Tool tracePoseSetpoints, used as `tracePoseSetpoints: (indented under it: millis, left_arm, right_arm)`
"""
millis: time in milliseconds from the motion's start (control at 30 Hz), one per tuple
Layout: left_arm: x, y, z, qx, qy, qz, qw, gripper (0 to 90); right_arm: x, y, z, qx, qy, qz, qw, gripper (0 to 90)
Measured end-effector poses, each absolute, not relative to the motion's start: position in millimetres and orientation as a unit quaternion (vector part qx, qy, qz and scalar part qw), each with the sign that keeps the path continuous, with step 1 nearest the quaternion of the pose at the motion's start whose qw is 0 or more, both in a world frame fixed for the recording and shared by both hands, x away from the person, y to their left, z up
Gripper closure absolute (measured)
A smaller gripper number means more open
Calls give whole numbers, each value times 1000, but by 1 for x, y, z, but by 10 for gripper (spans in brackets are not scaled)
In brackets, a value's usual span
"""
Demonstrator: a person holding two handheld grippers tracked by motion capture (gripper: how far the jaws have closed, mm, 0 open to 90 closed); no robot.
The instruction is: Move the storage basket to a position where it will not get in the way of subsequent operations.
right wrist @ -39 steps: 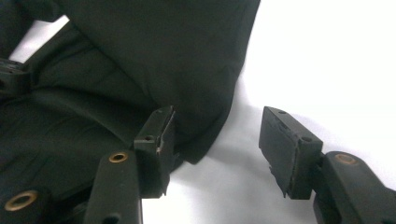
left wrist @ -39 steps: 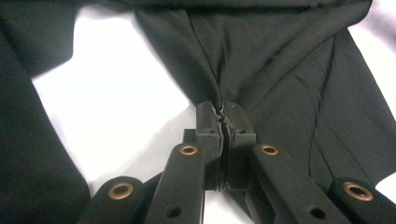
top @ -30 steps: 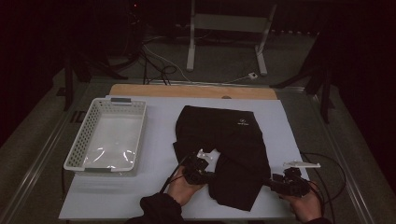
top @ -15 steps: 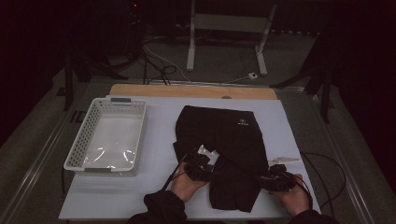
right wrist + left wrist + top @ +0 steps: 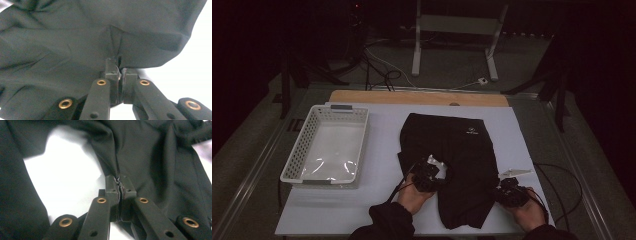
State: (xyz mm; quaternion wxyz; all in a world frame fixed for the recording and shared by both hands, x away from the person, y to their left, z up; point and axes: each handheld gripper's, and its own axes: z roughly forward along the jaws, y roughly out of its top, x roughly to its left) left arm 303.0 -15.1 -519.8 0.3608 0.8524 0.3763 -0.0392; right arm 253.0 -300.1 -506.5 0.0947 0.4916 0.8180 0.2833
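The left gripper (image 5: 428, 176) is clamped on a fold of the black garment (image 5: 462, 165); its jaws have just been closing, and in the left gripper view the pads (image 5: 111, 187) stand pressed together with a thin ridge of the dark cloth (image 5: 150, 165) pinched between them. The cloth spreads away ahead of this gripper and to both sides, with a bare patch of the white table cover (image 5: 67, 175) showing just beside the pinch.

The right gripper (image 5: 507, 190) likewise grips the garment at its edge; its jaws have also just been closing. In the right gripper view the pads (image 5: 111, 68) meet on a puckered bit of the fabric (image 5: 62, 50), which fills the space ahead, while the white surface (image 5: 195, 57) lies to one side.

From above, the garment lies flat on the white table cover (image 5: 382, 200), between the two grippers and stretching away from them toward the far edge, a small pale logo (image 5: 471, 132) on its far part. A white plastic basket (image 5: 294, 160) sits well apart, beyond the left gripper's outer side. The left hand (image 5: 414, 195) and right hand (image 5: 527, 212) hold the grippers at the near edge.
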Motion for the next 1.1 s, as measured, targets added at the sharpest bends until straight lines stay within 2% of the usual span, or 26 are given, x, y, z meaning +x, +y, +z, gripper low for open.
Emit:
tracePoseSetpoints:
  millis: [200, 333, 600, 800, 833, 867, 900, 967, 1000, 1100]
  left_arm:
    - [279, -11, -519, 859, 358, -73, 359, 876]
    - [275, -15, -519, 864, 346, -76, 358, 871]
    - [302, -8, -512, 850, 380, -17, 364, 888]
    - [328, -4, -511, 833, 414, 24, 368, 893]
    - [331, -3, -512, 830, 419, 26, 368, 886]
    - [332, -3, -514, 825, 428, 28, 368, 886]
    - [333, -3, -515, 823, 431, 27, 368, 852]
    - [330, -2, -517, 825, 428, 20, 370, 705]
    - [327, -2, -517, 827, 425, 19, 367, 599]
    - [314, 0, -518, 834, 414, 9, 366, 557]
  right_arm:
    - [246, -312, -503, 501, 813, 284, 82, 873]
    - [239, -316, -503, 502, 817, 276, 71, 874]
    - [234, -323, -502, 499, 815, 291, 54, 870]
    - [247, -307, -505, 488, 820, 291, 64, 865]
    - [252, -300, -507, 489, 820, 289, 72, 806]
    - [252, -300, -507, 489, 820, 289, 72, 806]
    - [254, -298, -508, 488, 818, 295, 75, 744]
    - [258, -297, -508, 497, 811, 297, 86, 677]
    - [259, -298, -508, 499, 808, 297, 100, 655]
    - [260, -300, -509, 502, 805, 301, 97, 647]
